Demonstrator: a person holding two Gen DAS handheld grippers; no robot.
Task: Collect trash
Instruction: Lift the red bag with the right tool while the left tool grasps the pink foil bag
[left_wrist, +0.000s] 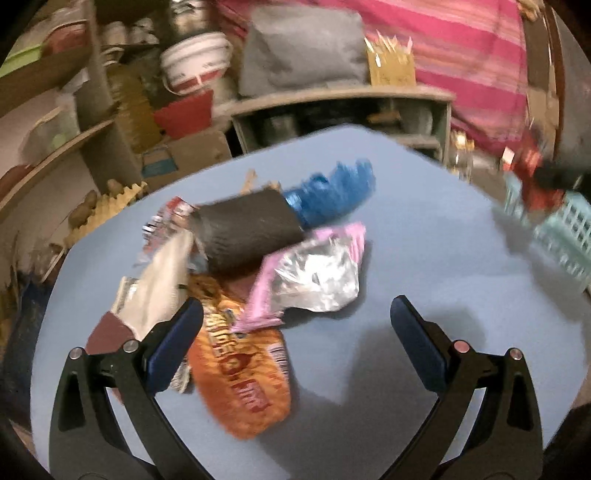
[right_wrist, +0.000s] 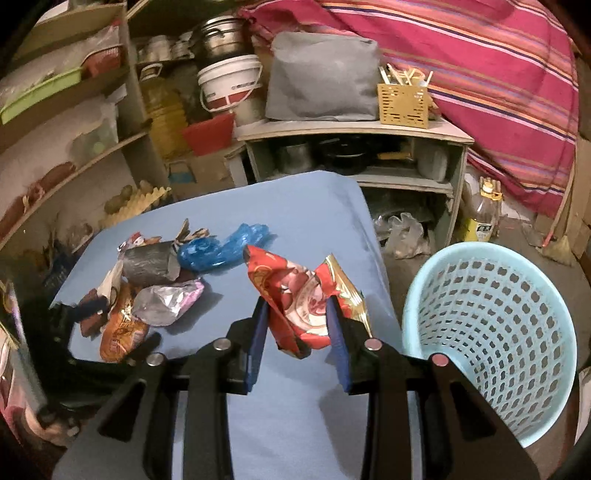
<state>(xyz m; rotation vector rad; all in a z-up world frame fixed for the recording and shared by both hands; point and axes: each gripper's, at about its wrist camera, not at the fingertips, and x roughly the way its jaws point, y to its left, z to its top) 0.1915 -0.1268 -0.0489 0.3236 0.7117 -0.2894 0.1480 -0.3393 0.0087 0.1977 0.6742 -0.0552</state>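
The right gripper (right_wrist: 297, 325) pinches a red wrapper (right_wrist: 295, 295) left of the basket (right_wrist: 491, 332); a loose pinch risks dropping it, while the left gripper (left_wrist: 295, 321) gapes empty.

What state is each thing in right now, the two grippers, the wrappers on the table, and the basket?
Right gripper: jaws shut on the red wrapper.
Red wrapper: crumpled, held above the table.
Left gripper: jaws open, nothing between them.
Orange wrapper: lying flat on the blue table.
Silver and pink wrapper: crumpled, in the pile.
Blue plastic bag: scrunched, on the table.
Basket: looks empty.
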